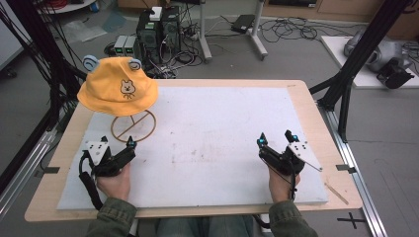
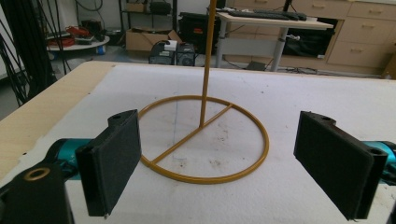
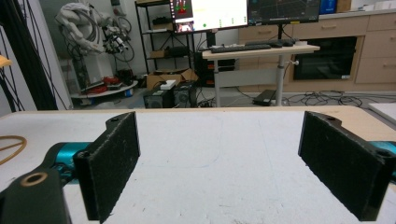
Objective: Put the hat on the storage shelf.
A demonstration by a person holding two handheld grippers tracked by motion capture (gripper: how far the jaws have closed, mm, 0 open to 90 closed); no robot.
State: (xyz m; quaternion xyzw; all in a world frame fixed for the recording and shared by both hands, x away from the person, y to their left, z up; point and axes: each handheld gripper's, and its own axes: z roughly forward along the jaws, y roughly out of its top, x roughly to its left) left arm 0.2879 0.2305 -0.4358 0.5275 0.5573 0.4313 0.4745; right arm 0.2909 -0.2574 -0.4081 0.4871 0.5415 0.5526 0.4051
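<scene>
Both my grippers rest low on the white worktop (image 1: 222,143), fingers spread and holding nothing. From my left gripper (image 1: 117,143), the yellow bucket hat (image 1: 118,89) sits at twelve o'clock atop its upright wire stand (image 2: 204,135), pole vertical. My right gripper (image 1: 275,139) lies well apart, so left is nearer.

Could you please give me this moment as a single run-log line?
yellow hat: on stand, untouched | left gripper: open, near stand base | right gripper: open, over white mat, empty
</scene>
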